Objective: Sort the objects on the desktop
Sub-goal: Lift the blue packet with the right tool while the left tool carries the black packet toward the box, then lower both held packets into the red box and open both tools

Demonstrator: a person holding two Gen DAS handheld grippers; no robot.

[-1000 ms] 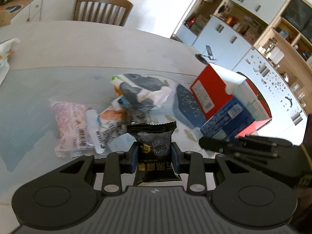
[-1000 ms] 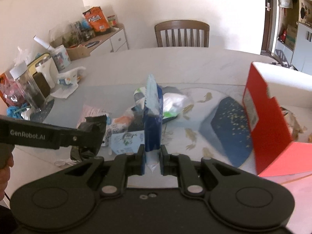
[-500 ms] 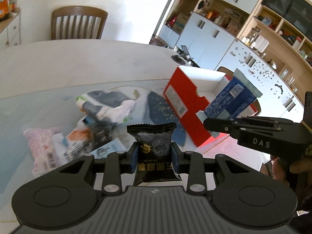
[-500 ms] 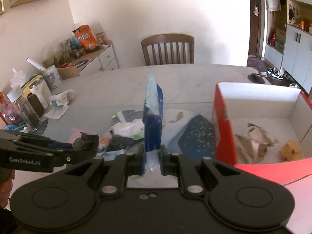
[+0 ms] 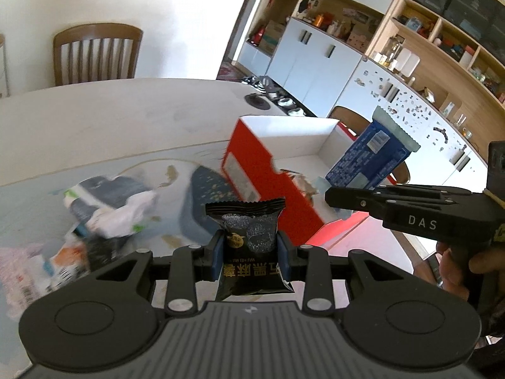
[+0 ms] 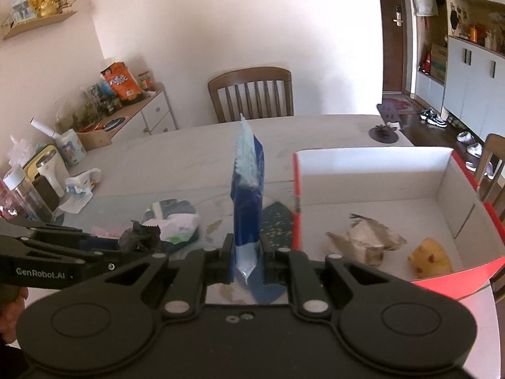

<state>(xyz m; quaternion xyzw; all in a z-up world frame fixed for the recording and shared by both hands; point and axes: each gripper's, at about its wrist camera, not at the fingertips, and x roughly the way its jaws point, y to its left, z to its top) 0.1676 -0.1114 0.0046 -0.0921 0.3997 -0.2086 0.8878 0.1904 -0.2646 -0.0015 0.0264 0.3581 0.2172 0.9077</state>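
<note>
My left gripper (image 5: 249, 252) is shut on a small black snack packet (image 5: 249, 243) with gold lettering, held upright above the table. My right gripper (image 6: 247, 257) is shut on a blue snack packet (image 6: 247, 189), seen edge-on with its serrated top up; in the left wrist view the blue packet (image 5: 369, 158) hangs over the box. A red cardboard box (image 6: 296, 189) with a white inside lies open at the right; it holds a crumpled wrapper (image 6: 366, 240) and a yellow item (image 6: 429, 255). The left gripper (image 6: 139, 240) shows at the left of the right wrist view.
A heap of loose packets (image 5: 107, 208) and a dark blue speckled pouch (image 5: 205, 202) lie on the table (image 5: 126, 120) left of the box. A wooden chair (image 6: 251, 94) stands at the far side. Bottles and cups (image 6: 38, 177) crowd the table's left edge.
Both grippers rose and swung right toward the red box, each keeping its packet. The box's inside has come into view and the heap has slid to the left.
</note>
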